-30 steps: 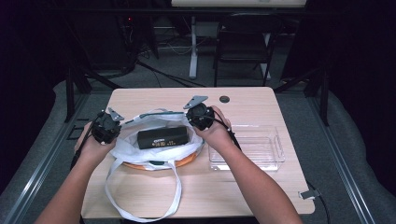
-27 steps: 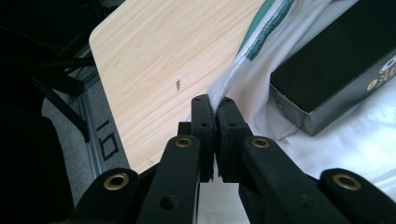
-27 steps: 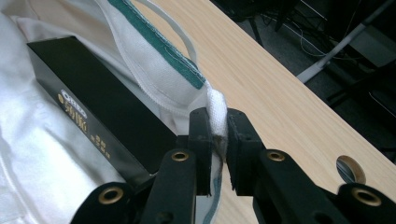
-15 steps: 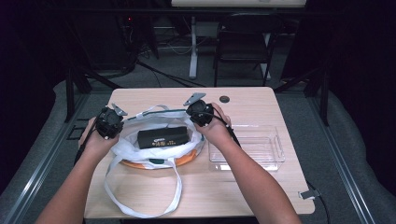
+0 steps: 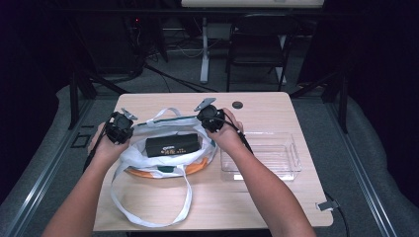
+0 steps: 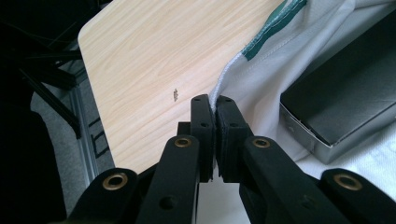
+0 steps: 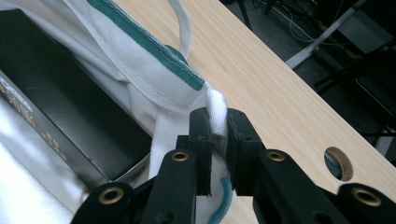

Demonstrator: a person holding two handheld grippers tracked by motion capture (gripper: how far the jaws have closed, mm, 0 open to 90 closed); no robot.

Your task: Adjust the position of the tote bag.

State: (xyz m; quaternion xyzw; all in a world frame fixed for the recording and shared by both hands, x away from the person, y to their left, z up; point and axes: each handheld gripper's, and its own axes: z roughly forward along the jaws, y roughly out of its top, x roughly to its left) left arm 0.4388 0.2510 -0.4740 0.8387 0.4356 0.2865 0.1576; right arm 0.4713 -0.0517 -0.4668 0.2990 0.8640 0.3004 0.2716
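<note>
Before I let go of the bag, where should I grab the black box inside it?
Grip the black box across its narrow width, coming straight down through the bag mouth. It lies flat and long, top face exposed, and both grippers hold the bag rim apart at either end.

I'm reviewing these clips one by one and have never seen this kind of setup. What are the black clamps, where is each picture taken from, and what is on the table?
There is no robot here. A person holds a hand-operated two-jaw clamp in each hand: the left gripper and the right gripper.

The high view looks down on the wooden table from above the person. The other two pictures come from small cameras riding on each gripper, looking along its black jaws.

On the table lies a white cloth bag with green trim and long handles, with a black box inside. Beside it stands a clear plastic bin.

Each gripper is shut on the bag's rim, one on each side, as the gripper views show.
</note>
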